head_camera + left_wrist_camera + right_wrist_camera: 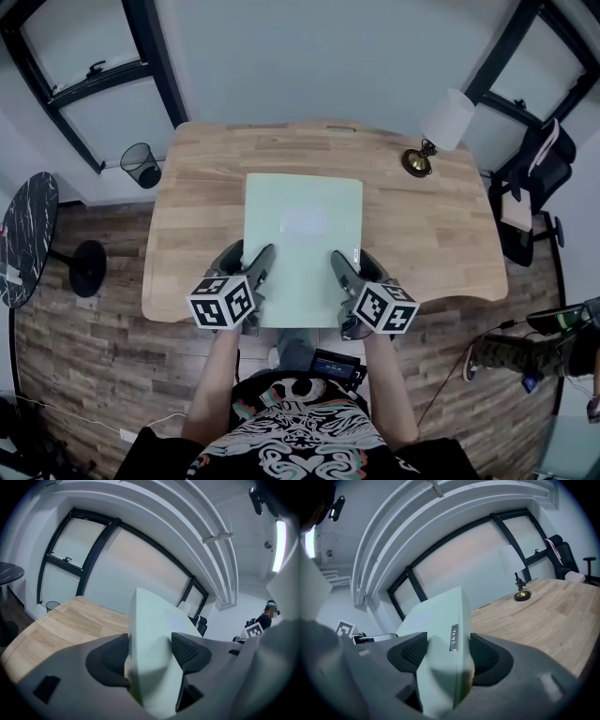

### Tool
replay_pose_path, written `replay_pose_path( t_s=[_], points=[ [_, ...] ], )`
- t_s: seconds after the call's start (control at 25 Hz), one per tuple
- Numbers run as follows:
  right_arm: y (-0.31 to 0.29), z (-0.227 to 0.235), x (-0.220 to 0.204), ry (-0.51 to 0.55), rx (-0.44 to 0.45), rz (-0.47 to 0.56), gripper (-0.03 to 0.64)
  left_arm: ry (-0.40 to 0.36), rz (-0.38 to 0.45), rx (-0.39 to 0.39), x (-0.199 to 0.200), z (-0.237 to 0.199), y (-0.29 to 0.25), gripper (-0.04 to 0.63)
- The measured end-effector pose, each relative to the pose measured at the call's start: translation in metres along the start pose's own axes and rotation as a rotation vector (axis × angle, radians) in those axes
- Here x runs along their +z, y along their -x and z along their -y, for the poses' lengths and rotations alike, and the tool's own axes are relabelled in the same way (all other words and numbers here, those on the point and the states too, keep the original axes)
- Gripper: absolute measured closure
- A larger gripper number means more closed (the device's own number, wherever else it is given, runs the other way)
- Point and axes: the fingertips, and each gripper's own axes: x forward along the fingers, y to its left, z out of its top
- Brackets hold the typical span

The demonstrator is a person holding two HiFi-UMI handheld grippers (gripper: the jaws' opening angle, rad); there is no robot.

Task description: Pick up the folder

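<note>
A pale green folder [302, 239] lies lengthwise over the middle of a wooden desk [427, 234], its near end jutting past the front edge. The left gripper [249, 265] and right gripper [349, 270] are each closed on one of its long sides, close to the near corners. Both gripper views show the pads pressed flat against the sheet with no gap. Whether the far end is clear of the wood cannot be told. The hold looks narrow: all the grip is at one end, so the unsupported far length may droop or drag on the desk as it rises. A smooth cover could slide out of the pads, and one hand rising faster than the other would likely twist or crease it. Any loose sheets inside could spill if it tips. The lamp [441, 127] at the far right corner stands well apart, an unlikely snag.
</note>
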Motion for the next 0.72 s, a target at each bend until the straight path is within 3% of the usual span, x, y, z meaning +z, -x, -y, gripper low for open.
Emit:
replay_pose_path(
  t_s=[0.72],
  points=[
    [-0.012, 0.002, 0.0, -0.002, -0.026, -0.013, 0.334, 0.016, -0.019, -0.015, 0.001, -0.011, -0.012, 0.313]
  ],
)
